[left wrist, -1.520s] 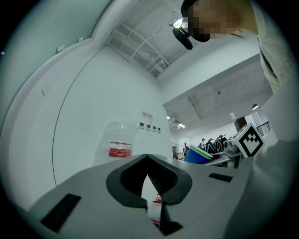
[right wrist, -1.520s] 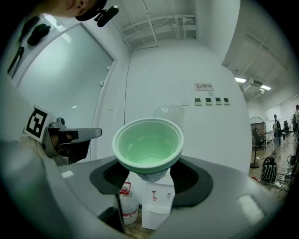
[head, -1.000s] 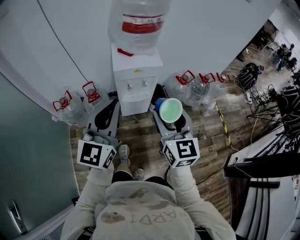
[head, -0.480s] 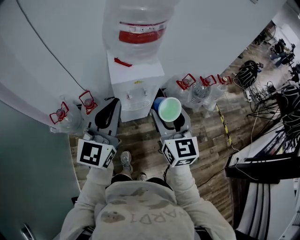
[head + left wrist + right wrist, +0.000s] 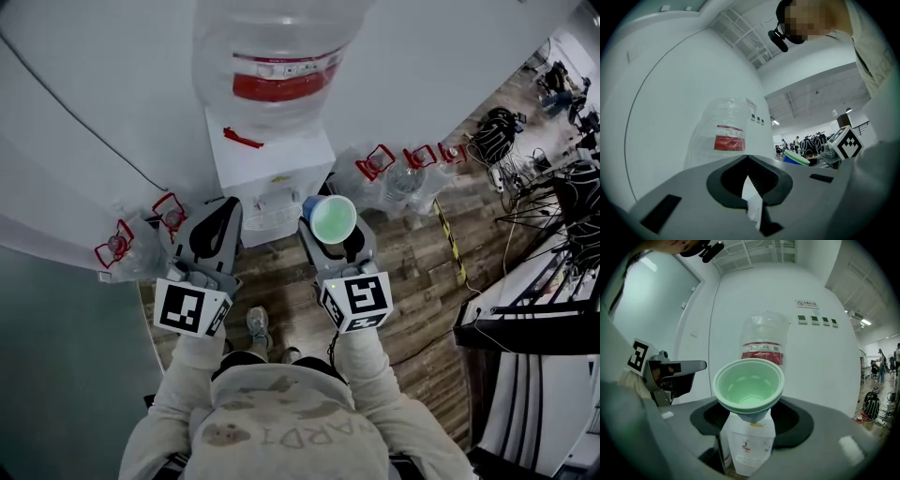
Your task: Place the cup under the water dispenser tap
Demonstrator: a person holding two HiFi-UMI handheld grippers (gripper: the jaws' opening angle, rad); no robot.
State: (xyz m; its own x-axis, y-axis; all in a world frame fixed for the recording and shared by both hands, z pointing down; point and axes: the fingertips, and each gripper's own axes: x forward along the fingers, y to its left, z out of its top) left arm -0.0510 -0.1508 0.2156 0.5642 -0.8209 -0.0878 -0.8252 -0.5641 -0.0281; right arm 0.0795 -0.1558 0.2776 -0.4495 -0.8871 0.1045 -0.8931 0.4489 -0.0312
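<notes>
The white water dispenser point(image 5: 267, 178) stands against the wall with a big clear bottle point(image 5: 277, 56) on top. Its taps point(image 5: 752, 445) and drip grille show low in the right gripper view. A cup point(image 5: 332, 218), blue outside and pale green inside, is upright and empty. My right gripper point(image 5: 330, 232) is shut on its lower part, and it hangs just right of the dispenser's front. The same cup point(image 5: 749, 387) fills the middle of the right gripper view. My left gripper point(image 5: 212, 234) is shut and holds nothing, left of the dispenser.
Spare water bottles with red handles sit on the wooden floor left point(image 5: 141, 230) and right point(image 5: 394, 173) of the dispenser. A yellow-black strip point(image 5: 448, 239) crosses the floor. Cables and stands point(image 5: 562, 187) and a dark table point(image 5: 525, 319) crowd the right side.
Both grippers, and the cup with them, have moved closer to the dispenser, which now looms larger. The person's feet have stepped forward. Neither gripper's jaws have changed.
</notes>
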